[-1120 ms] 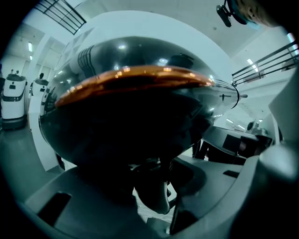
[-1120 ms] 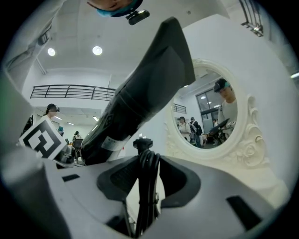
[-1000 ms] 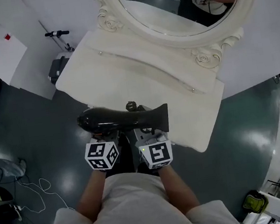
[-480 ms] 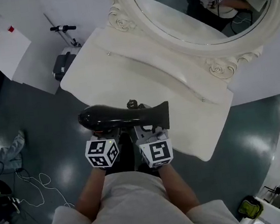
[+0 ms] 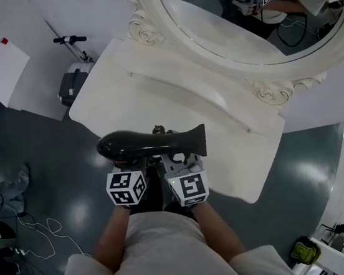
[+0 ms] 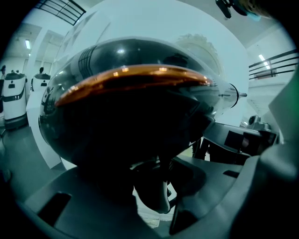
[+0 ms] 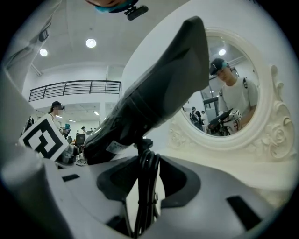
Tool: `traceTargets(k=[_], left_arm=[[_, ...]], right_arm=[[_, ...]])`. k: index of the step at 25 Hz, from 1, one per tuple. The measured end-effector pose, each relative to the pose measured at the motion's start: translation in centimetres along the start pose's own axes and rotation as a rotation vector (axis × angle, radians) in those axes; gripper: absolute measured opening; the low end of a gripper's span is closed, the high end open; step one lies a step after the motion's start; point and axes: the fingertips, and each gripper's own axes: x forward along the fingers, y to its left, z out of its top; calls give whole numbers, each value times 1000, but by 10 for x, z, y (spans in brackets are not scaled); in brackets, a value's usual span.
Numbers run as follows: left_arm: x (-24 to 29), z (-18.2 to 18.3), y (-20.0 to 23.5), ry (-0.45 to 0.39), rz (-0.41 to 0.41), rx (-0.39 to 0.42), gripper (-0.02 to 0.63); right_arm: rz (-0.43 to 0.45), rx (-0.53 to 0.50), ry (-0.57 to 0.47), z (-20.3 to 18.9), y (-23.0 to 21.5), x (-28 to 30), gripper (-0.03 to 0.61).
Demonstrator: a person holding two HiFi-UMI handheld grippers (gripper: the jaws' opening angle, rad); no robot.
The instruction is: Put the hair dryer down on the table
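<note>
The hair dryer (image 5: 151, 144) is held level at the bench's (image 5: 154, 98) near edge, handle clamped in the left claw (image 6: 154, 193) and bundled cord (image 7: 145, 170) pinched in the right claw (image 7: 145, 191). It is best carried inward, lowered flat, then released.

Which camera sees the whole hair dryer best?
The head view: the hair dryer shows end to end from above. The left gripper view shows only its rounded dark end, close up; the right gripper view shows its underside and bundled cord.
</note>
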Motion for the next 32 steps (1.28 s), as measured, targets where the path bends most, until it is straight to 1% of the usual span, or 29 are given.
traceTargets(k=[3,9,18,22,27,32], left_arm=[[9,-1,7,24,5,11,183],[26,-10,13,125,-5,13,183],[48,-21,27,215,12,17,183],[58,-26,34,261,10,1,183],[70,-27,41,309,16,14,183],[83,-34,46,374,10,24,183]], right_arm=[[-8,6,11,-6,-4,8,142],[-29,65,68,-23,-15,21,143],[-41,126,122,-47,-28,43,143],[-46,148,152,-56,-32,56,143],[-56,190,193,-64,-39,67,143],[-79,244,223,-78,-47,76,143]])
